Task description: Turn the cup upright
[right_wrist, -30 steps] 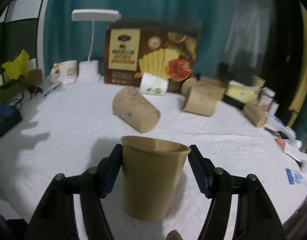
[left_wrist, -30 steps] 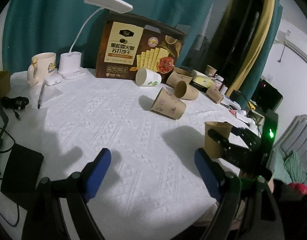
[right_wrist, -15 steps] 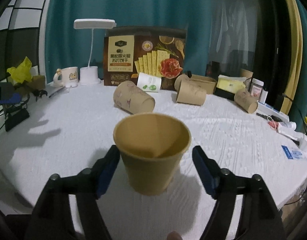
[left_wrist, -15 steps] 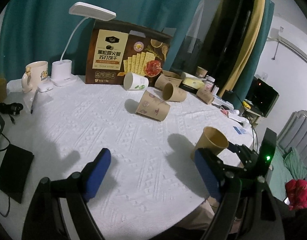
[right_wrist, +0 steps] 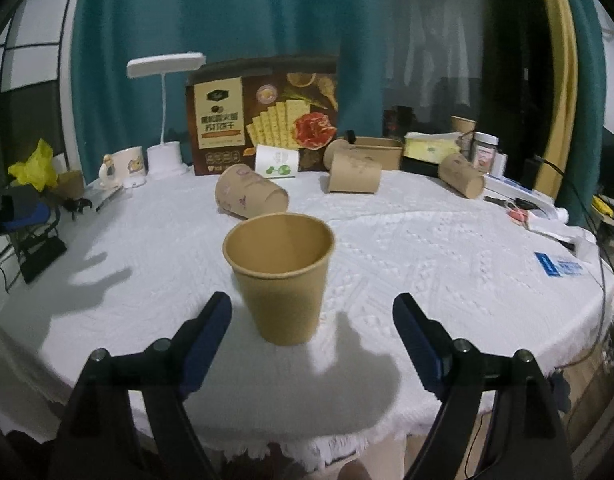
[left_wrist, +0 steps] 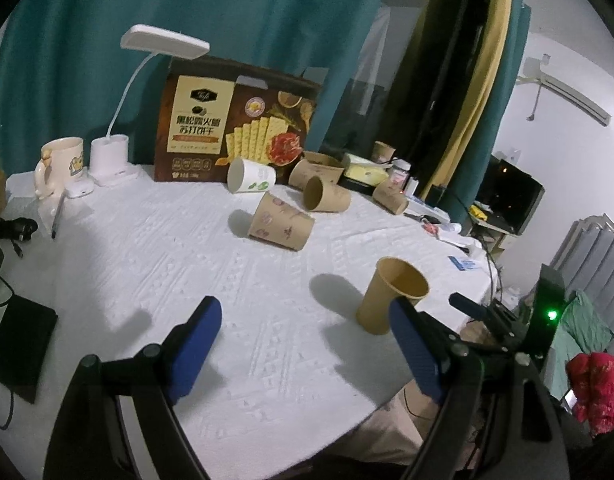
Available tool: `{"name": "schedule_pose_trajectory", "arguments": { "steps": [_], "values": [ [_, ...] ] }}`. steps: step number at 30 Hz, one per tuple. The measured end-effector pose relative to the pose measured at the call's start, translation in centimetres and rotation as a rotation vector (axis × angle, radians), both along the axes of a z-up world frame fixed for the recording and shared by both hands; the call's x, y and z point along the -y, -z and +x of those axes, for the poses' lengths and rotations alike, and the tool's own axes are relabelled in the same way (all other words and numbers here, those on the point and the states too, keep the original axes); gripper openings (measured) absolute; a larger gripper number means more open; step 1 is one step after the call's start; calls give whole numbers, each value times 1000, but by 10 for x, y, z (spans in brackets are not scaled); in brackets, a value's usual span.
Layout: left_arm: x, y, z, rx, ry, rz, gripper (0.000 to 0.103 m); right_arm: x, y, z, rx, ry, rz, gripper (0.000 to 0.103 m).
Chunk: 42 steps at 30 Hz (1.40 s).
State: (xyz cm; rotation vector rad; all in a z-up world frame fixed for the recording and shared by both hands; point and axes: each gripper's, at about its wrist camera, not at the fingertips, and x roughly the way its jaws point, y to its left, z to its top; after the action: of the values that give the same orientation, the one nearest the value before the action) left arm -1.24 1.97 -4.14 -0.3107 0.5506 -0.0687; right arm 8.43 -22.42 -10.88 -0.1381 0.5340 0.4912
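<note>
- The plain brown paper cup (right_wrist: 281, 280) is standing upright, mouth up, on the white textured tablecloth (right_wrist: 447, 264), near the front edge of the round table.
- The right gripper (right_wrist: 311, 320) is sitting just in front of that cup; its jaws have just been opening and are now standing wide, with the blue pads clear of the cup wall on both sides. The cup is standing just beyond the fingertips, touched by neither.
- In the left wrist view the same cup (left_wrist: 391, 295) is showing at the right, with the right gripper's dark frame and a green light just beside it.
- The left gripper (left_wrist: 303, 330) is hovering over bare cloth to the left of the cup, its jaws standing partly open and holding nothing.
- Farther back, a printed brown cup (right_wrist: 249, 196) is lying on its side near the middle of the table, its closed base facing the right wrist camera.
- Behind it a white cup with green leaves (right_wrist: 277, 161) is lying on its side against the cracker box (right_wrist: 263, 114).
- More brown cups (right_wrist: 353, 174) are lying tipped over to the right of the box.
- At the far left a white desk lamp (right_wrist: 165, 120) is standing beside a cream mug (right_wrist: 125, 166).
- A black flat device (left_wrist: 21, 346) is lying at the near left edge.
</note>
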Motion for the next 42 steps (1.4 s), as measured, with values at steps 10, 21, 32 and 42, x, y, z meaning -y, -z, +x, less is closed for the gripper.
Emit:
{"name": "schedule_pose_trajectory", "arguments": {
  "steps": [10,21,32,42],
  "values": [
    [21,-7,-12,30,50,16,87,28,-23,-26,-30,67,13,81],
    [39,-13,-27,82,59,106,87,42,-48,-52,15,116,23,81],
    [47,-35,-42,179,60,140,90,42,-80,-76,85,109,31,81],
    [47,-42,-46,210,48,160,91,45,-87,-81,98,117,37,81]
  ]
}}
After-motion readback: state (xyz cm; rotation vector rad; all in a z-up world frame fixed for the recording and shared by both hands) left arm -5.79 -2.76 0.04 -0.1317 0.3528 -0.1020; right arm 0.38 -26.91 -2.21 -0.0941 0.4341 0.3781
